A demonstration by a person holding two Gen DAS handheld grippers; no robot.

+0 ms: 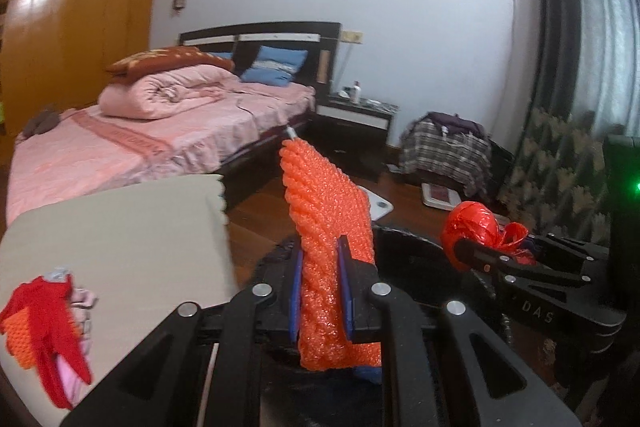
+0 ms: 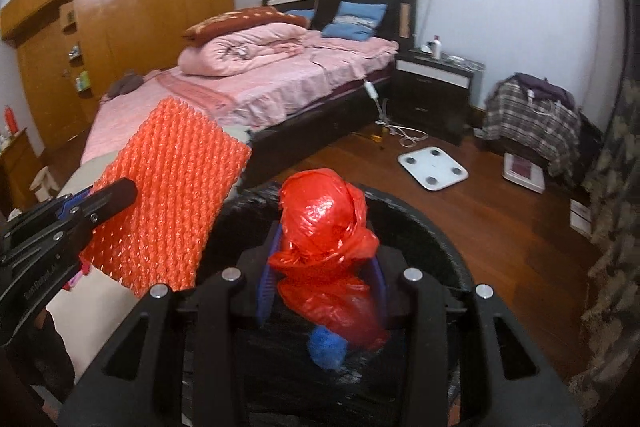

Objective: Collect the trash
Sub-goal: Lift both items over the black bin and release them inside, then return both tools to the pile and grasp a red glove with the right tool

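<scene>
Bedroom: pink bed point(image 2: 280, 83), wood floor point(image 2: 500, 211), white scale point(image 2: 433, 167). Left hand-held gripper point(image 1: 323, 291) clenched on orange foam sheet point(image 1: 328, 227); right hand-held gripper point(image 2: 324, 287) grasps red plastic bag point(image 2: 324, 223), both above black-lined bin point(image 2: 432, 227). More scraps on beige counter point(image 1: 120, 227).

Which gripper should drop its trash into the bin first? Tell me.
Right, probably. The right gripper holds the red plastic bag directly over the black bin. The left gripper holds the orange foam sheet at the bin's edge, partly over the table.
</scene>
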